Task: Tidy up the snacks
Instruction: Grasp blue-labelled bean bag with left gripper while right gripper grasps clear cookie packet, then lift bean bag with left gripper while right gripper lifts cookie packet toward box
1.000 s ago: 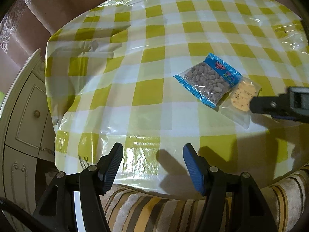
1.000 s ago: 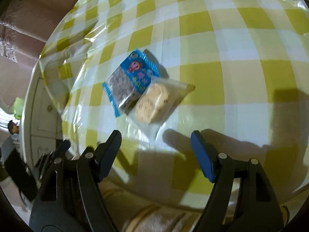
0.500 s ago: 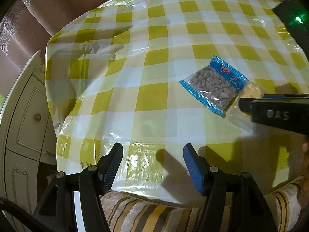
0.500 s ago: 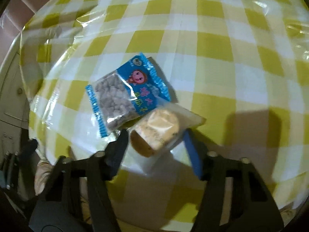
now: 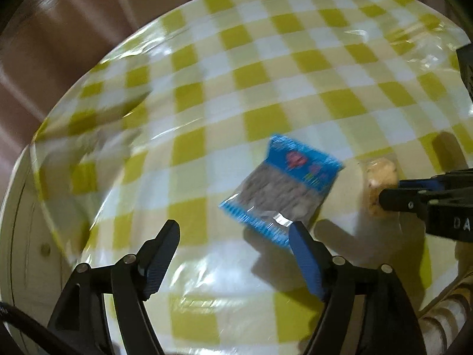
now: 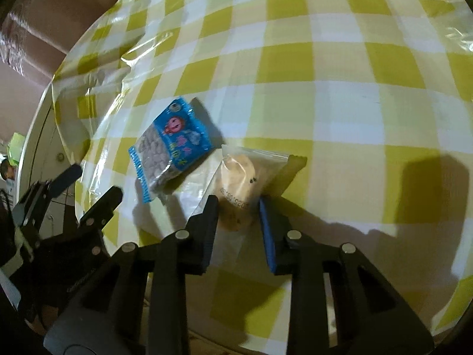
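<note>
A blue packet of nuts (image 5: 283,190) (image 6: 171,148) lies on the yellow checked tablecloth (image 5: 254,82) (image 6: 340,68). Right beside it is a clear bag with a round cookie (image 6: 239,183) (image 5: 380,177). My right gripper (image 6: 238,210) (image 5: 384,199) is shut on the near end of the cookie bag, its pads pressing both sides of it. My left gripper (image 5: 235,232) (image 6: 91,189) hovers just in front of the nut packet. Its jaws are opening with nothing between them, and its right fingertip (image 5: 297,233) overlaps the packet's near corner.
The table's near edge (image 5: 207,343) runs just below both grippers, with a striped cushion (image 5: 443,319) under it at the right. A white cabinet (image 5: 20,251) stands left of the table. Brown curtains (image 5: 74,29) hang behind.
My right gripper has closed from open onto the cookie bag. My left gripper has moved right toward the nut packet and spread wider.
</note>
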Demonstrator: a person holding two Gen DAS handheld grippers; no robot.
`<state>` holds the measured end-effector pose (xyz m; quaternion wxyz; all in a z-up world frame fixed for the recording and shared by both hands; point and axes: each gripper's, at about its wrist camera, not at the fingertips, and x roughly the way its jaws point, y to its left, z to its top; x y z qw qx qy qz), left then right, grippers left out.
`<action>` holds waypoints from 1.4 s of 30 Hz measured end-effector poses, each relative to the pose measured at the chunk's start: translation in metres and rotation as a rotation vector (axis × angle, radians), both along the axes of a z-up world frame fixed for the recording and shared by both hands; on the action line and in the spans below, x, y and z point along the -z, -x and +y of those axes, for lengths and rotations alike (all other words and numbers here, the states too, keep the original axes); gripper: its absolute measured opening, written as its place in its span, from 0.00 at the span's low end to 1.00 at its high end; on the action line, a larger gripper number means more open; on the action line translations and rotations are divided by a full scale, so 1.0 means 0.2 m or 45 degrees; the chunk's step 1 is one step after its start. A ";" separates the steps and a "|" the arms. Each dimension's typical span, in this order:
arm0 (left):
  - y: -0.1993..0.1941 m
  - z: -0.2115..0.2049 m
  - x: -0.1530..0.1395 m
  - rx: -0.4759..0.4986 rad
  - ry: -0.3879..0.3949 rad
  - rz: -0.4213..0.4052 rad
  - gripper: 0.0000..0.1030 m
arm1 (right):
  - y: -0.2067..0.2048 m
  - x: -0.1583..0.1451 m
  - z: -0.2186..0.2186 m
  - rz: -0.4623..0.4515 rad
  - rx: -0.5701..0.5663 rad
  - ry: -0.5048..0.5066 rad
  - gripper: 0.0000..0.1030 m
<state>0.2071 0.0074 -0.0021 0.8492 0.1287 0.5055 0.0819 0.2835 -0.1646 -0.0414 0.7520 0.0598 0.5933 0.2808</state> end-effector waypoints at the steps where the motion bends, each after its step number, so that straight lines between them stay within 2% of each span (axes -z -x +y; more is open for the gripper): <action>1: -0.03 -0.01 0.02 0.029 0.015 0.014 0.75 | 0.00 0.00 -0.01 0.002 0.005 -0.003 0.31; 6: -0.15 -0.04 0.08 0.103 -0.031 0.029 0.75 | -0.01 0.01 -0.02 0.029 0.027 -0.038 0.34; 9: -0.20 -0.01 0.09 0.129 0.020 0.024 0.78 | -0.01 0.00 -0.01 0.039 0.027 -0.072 0.46; 11: -0.23 0.01 0.09 0.156 0.040 0.023 0.79 | 0.00 -0.01 0.02 0.027 0.015 -0.074 0.60; 15: -0.26 0.02 0.10 0.209 0.072 0.035 0.78 | -0.01 -0.01 0.11 0.003 0.018 -0.048 0.68; 18: -0.25 0.02 0.09 0.235 0.148 0.052 0.60 | -0.02 -0.02 0.18 -0.035 0.024 0.006 0.69; 19: -0.25 0.01 0.09 0.243 0.150 0.054 0.47 | -0.02 -0.02 0.21 -0.054 0.016 0.038 0.71; 20: -0.24 0.01 0.09 0.243 0.153 0.061 0.41 | -0.03 -0.02 0.23 -0.068 0.018 0.057 0.70; 22: -0.23 0.01 0.09 0.241 0.158 0.070 0.38 | -0.03 -0.02 0.25 -0.083 0.015 0.071 0.70; 25: -0.23 0.03 0.09 0.228 0.191 0.068 0.39 | -0.03 -0.02 0.27 -0.100 0.004 0.092 0.69; 27: -0.22 0.03 0.09 0.229 0.180 0.073 0.45 | -0.03 -0.02 0.26 -0.105 -0.005 0.092 0.70; 29: -0.21 0.02 0.09 0.250 0.138 0.069 0.63 | -0.04 -0.02 0.24 -0.100 -0.006 0.081 0.68; 32: -0.18 0.00 0.09 0.317 0.141 0.069 0.75 | -0.05 -0.01 0.20 -0.085 -0.006 0.045 0.63; 35: -0.21 -0.03 0.12 0.324 0.120 0.068 0.76 | -0.06 -0.01 0.17 -0.067 -0.005 0.007 0.63; 37: -0.23 -0.05 0.14 0.345 0.142 0.073 0.76 | -0.06 -0.01 0.19 -0.074 -0.010 0.015 0.63; 38: -0.23 -0.05 0.16 0.346 0.157 0.086 0.71 | -0.05 -0.01 0.20 -0.081 -0.018 0.025 0.63; 42: -0.21 -0.03 0.18 0.310 0.165 0.095 0.67 | -0.05 -0.01 0.19 -0.081 -0.028 0.017 0.68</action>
